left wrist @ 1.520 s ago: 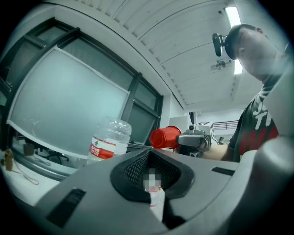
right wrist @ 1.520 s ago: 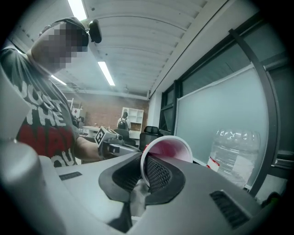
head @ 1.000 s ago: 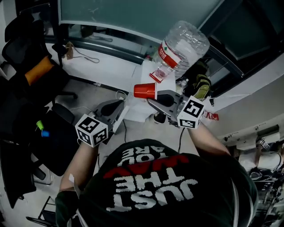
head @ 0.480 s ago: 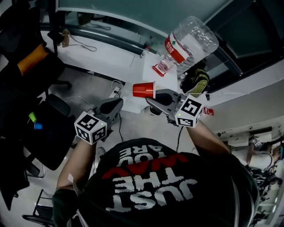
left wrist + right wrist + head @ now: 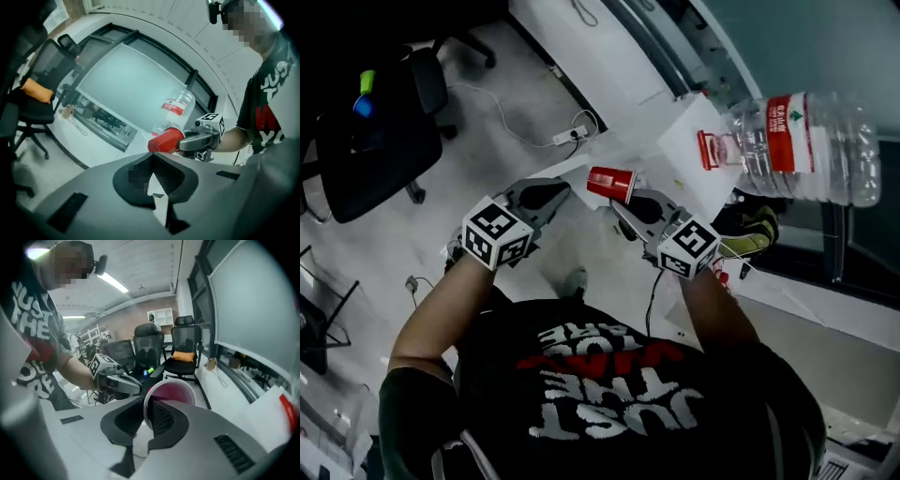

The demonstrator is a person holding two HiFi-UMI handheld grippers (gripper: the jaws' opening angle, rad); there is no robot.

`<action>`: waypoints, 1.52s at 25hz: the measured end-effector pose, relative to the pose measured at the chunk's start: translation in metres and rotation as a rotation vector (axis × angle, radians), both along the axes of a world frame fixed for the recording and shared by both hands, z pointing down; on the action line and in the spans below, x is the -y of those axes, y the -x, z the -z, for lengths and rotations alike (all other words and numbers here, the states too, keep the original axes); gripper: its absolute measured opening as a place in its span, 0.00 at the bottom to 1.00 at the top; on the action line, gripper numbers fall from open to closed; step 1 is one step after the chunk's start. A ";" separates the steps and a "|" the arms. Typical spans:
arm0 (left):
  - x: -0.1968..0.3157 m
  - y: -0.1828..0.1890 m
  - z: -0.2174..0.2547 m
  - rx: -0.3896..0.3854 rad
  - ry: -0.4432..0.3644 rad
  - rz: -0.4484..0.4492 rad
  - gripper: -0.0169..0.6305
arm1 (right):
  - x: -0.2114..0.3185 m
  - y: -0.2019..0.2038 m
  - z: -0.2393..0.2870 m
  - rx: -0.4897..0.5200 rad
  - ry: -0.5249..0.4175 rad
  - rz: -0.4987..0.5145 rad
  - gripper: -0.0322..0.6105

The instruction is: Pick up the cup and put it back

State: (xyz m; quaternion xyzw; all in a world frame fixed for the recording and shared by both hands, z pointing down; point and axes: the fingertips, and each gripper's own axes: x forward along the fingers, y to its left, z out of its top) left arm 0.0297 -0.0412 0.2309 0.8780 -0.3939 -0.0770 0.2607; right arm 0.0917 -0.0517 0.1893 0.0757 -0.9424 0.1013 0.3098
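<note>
At the right gripper's point(image 5: 147, 404) tips: the red cup point(image 5: 169, 392) was caught by one side of its wall just below the rim. One pad sat inside the mouth and one outside, with the jaws nearly together on the thin plastic. The cup lay on its side, mouth toward the gripper body and base pointing away from the tips. It was clear of every surface, with open floor point(image 5: 502, 122) below it.

Judgement: a wall pinch suits jaws too narrow to span the cup body. It fixes the cup's axis along the gripper, so the cup lay level because the gripper itself pointed forward rather than straight down.

The left gripper point(image 5: 153, 157) was just beside the right one, on the cup's open side but apart from it. Its pads were pressed together with nothing between them. It played no part in the hold and seemed only to ride along.

Ahead of the right gripper and off to its outer side, a large water bottle point(image 5: 802, 145) lay tilted, neck toward a white stand point(image 5: 689, 141).

Judgement: the pick-up part looked done and the setting-down part remained. No view made clear where the cup belongs. To stand it upright the wrist would need to tip the base downward. The thin wall could buckle or swing about the pinch point on contact.
</note>
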 end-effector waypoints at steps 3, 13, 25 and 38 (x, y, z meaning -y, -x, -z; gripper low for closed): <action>-0.006 -0.018 -0.077 0.022 0.101 0.063 0.04 | 0.002 -0.020 -0.084 0.004 0.063 0.040 0.12; -0.008 -0.076 -0.320 0.108 0.259 -0.001 0.04 | 0.002 -0.073 -0.360 -0.104 0.094 0.011 0.12; -0.009 -0.116 -0.518 0.153 0.327 -0.108 0.04 | 0.045 -0.117 -0.618 -0.333 0.003 -0.028 0.12; 0.002 -0.127 -0.587 0.184 0.336 -0.162 0.04 | 0.147 -0.196 -0.755 -0.604 -0.076 -0.223 0.12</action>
